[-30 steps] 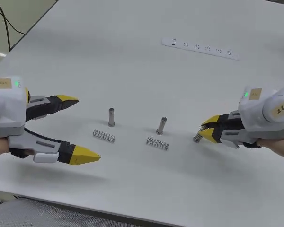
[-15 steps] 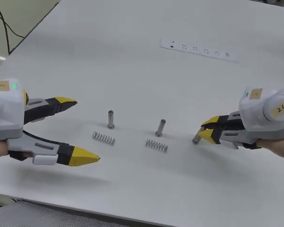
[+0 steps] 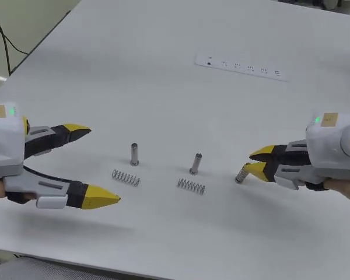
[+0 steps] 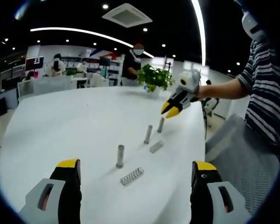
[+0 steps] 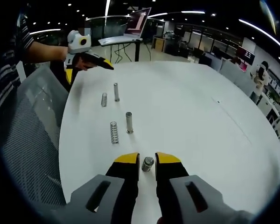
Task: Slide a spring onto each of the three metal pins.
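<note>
The white table stands in a bright office. The left gripper gapes; the right gripper is barely parted at a sprung pin.

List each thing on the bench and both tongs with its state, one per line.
Left pin: upright, bare.
Middle pin: upright, bare.
Right pin: appears to wear a spring.
Left spring: lying loose beside the left pin.
Middle spring: lying loose beside the middle pin.
Left tongs: open wide, empty.
Right tongs: jaws narrowly parted at the right pin; grip unclear.
</note>
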Demonstrator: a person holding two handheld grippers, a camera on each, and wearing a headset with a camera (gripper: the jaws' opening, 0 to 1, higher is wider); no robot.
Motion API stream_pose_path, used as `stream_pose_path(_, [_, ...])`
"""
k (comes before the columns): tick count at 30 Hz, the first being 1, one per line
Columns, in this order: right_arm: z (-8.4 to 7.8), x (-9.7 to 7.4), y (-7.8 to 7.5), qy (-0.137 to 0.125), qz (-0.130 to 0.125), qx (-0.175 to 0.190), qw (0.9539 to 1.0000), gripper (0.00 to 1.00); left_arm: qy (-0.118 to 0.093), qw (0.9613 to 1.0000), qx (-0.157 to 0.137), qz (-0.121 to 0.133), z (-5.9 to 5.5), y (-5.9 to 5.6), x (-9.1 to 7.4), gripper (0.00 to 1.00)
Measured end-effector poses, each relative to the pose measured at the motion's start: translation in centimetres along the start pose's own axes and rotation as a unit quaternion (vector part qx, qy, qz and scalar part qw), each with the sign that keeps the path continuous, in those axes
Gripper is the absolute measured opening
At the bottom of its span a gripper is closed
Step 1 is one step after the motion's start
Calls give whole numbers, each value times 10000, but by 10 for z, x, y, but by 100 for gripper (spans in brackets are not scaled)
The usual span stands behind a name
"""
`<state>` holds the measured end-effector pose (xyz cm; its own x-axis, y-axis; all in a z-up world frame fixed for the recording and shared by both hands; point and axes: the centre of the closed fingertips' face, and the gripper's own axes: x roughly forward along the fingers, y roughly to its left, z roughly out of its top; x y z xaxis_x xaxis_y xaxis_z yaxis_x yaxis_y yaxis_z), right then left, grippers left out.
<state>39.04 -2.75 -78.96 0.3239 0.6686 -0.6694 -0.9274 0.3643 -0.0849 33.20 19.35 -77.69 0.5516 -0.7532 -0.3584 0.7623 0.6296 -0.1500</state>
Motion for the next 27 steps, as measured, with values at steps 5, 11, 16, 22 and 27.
stream_pose_path(5, [0, -6, 1, -142, -30, 234, 9996, 14, 19, 10000, -4, -1, -1, 0, 1, 97])
stream_pose_path(11, [-6, -8, 5, -139, -69, 242, 9996, 15, -12, 10000, -33, 22, 2, 2, 0, 97])
stream_pose_path(16, [-11, -6, 11, -152, -68, 367, 9992, 14, -37, 10000, -84, 20, 2, 2, 0, 96])
stream_pose_path(22, [-16, -8, 14, -200, -70, 515, 9985, 13, -28, 10000, -87, 16, 0, -1, 2, 97])
stream_pose_path(27, [-22, -8, 19, -198, -40, 608, 9979, 13, -12, 10000, -75, 23, 0, 0, 1, 97])
